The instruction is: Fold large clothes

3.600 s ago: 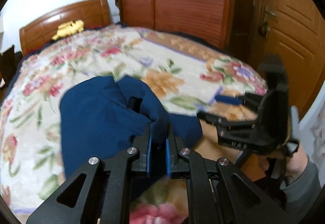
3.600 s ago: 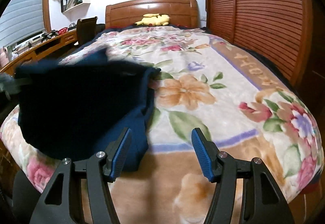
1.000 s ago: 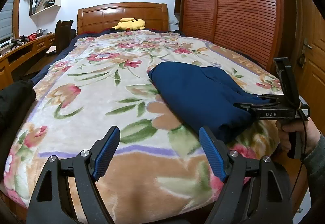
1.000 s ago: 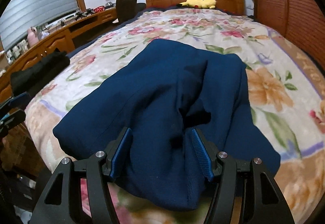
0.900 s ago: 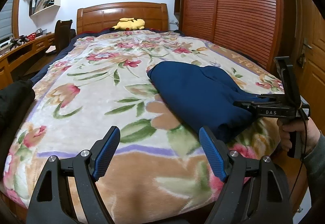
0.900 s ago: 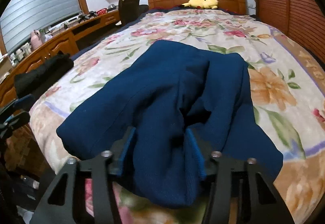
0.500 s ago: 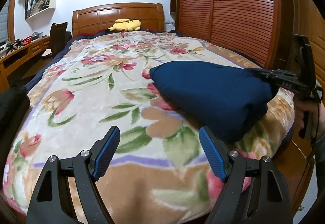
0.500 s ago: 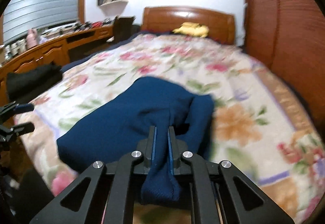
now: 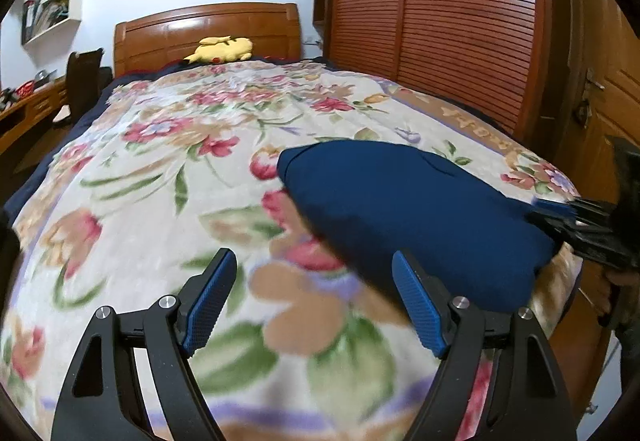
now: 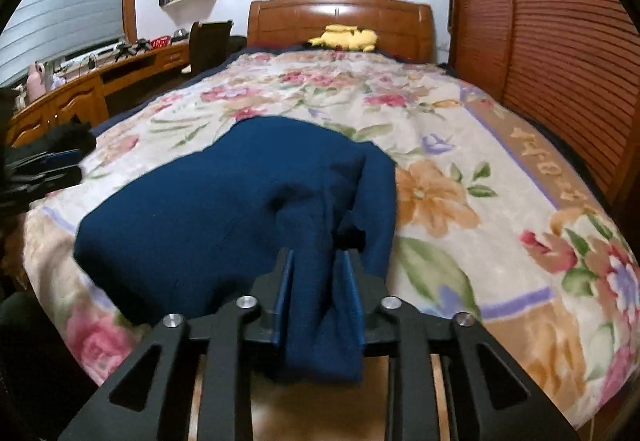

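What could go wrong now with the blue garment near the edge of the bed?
The right gripper holds only one bunched fold of the blue garment and its jaws have just been opening, so the cloth may slip out. The left gripper is open and empty, so the folded stack may unfold.

Matt navy cloth garment [image 10: 224,209], glossy wooden headboard [image 10: 340,19]
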